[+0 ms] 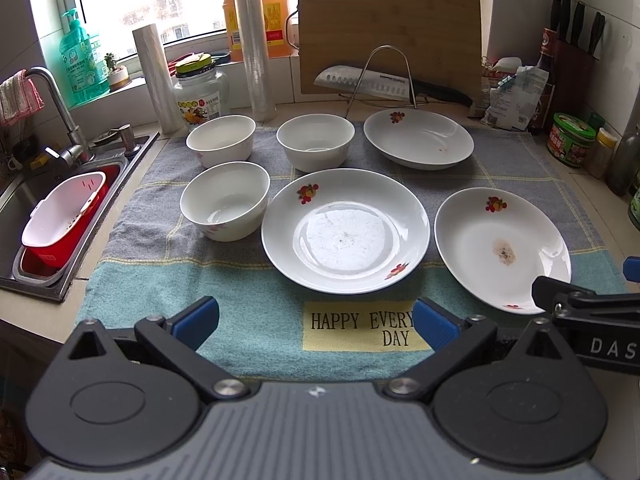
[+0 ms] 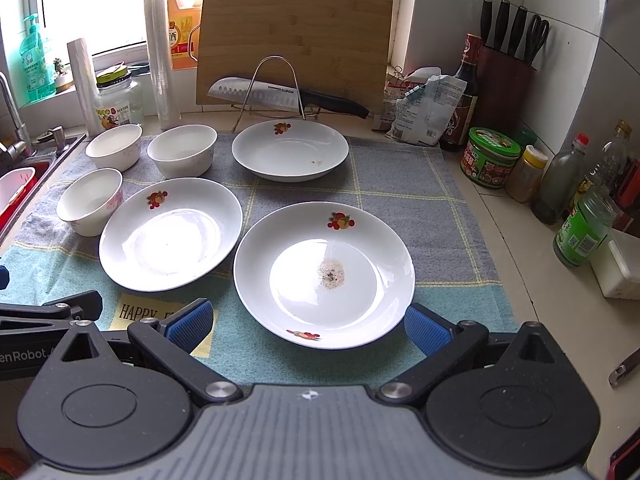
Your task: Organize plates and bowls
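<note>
Three white plates with fruit prints lie on a checked towel (image 1: 132,240): a middle plate (image 1: 345,230) (image 2: 170,234), a stained right plate (image 1: 502,248) (image 2: 324,274) and a far plate (image 1: 418,138) (image 2: 290,150). Three white bowls stand at the left: near (image 1: 225,200) (image 2: 90,200), far left (image 1: 221,140) (image 2: 114,146) and far middle (image 1: 315,142) (image 2: 182,154). My left gripper (image 1: 316,320) is open and empty, just short of the middle plate. My right gripper (image 2: 308,324) is open and empty, its blue pads (image 2: 424,330) either side of the stained plate's near rim.
A sink (image 1: 36,216) with a red and white basket (image 1: 64,216) lies at the left. A knife on a wire rack (image 1: 380,80), a cutting board (image 1: 388,28), jars, rolls and bottles line the back. Sauce bottles (image 2: 582,228) and a knife block (image 2: 506,68) stand at the right.
</note>
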A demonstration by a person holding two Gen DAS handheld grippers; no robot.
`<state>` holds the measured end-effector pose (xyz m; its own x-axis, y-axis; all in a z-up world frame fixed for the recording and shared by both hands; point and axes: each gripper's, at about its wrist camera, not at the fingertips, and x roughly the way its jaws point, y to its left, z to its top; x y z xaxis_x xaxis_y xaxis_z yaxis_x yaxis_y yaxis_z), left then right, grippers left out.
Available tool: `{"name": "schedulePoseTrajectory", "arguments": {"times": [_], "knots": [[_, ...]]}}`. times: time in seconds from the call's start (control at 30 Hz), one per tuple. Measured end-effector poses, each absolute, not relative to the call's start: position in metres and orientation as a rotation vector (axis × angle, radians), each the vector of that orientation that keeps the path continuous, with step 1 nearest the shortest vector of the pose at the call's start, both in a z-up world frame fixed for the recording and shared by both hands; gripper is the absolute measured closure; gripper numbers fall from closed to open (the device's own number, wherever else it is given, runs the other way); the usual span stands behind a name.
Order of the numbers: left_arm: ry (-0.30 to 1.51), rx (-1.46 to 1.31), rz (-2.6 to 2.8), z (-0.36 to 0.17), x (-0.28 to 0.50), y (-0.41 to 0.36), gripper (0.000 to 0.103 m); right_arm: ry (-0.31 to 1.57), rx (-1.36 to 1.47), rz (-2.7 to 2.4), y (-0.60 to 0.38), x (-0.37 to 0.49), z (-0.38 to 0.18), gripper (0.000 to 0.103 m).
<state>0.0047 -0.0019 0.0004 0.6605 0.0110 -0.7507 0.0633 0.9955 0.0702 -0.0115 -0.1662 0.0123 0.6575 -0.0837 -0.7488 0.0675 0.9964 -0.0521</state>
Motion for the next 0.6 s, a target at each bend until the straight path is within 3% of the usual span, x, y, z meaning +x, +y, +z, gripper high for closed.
{"name": "schedulePoseTrajectory", "arguments": {"times": [0.6], "knots": [[0.847,0.093,-0.029,0.0023,0.0039,-0.0046,0.001,0.845,-0.023,-0.089,-0.1678,-0.013,0.015,0.0]]}}
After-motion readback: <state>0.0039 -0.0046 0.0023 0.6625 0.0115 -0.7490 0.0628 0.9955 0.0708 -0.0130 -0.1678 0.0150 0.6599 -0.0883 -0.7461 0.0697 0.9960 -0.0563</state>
